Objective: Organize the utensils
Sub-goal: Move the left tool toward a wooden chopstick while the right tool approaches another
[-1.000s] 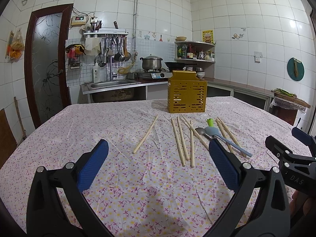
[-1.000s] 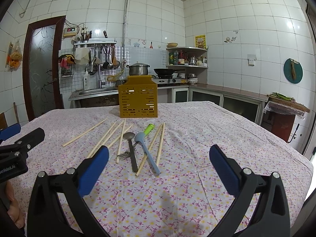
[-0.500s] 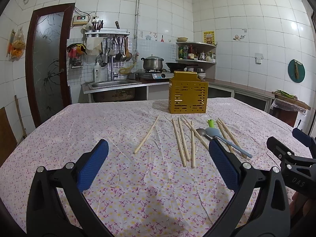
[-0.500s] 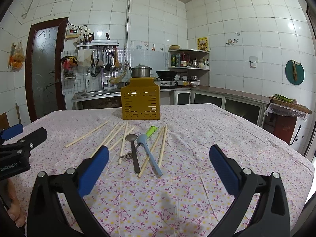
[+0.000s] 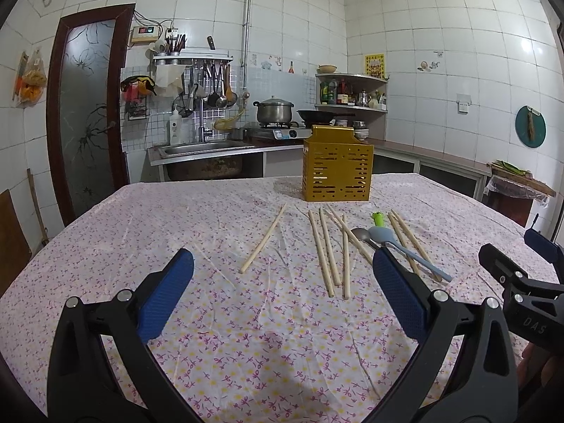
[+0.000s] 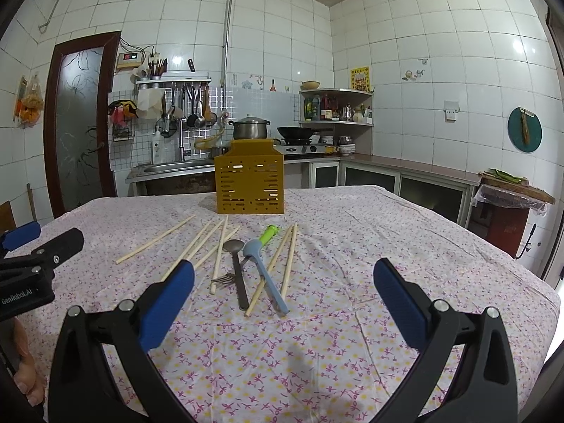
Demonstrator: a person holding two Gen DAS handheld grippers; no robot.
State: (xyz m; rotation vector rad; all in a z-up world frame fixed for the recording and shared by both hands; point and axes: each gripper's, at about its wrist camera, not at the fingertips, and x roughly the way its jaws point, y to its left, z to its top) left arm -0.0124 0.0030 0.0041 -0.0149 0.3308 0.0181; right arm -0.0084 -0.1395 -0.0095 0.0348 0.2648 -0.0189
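A yellow slotted utensil holder [image 5: 336, 164] [image 6: 249, 177] stands upright at the far middle of the flowered tablecloth. In front of it lie several wooden chopsticks [image 5: 324, 246] [image 6: 211, 243], a metal spoon [image 6: 237, 264], a blue spoon [image 6: 262, 275] and a green-handled fork [image 6: 268, 234]. One chopstick [image 5: 263, 238] lies apart to the left. My left gripper [image 5: 282, 282] hovers open above the near cloth, nothing between its fingers. My right gripper [image 6: 283, 289] is open too, just short of the spoons.
The table [image 5: 141, 218] fills the foreground, with its edges falling off left and right. Behind it are a sink counter [image 5: 204, 149], a stove with a pot [image 5: 274, 111] and a corner shelf [image 5: 352, 95]. A brown door [image 5: 88, 112] stands at left.
Both views have shifted slightly, with the table and utensils sitting lower in frame. Both grippers stay open and nothing on the table has moved.
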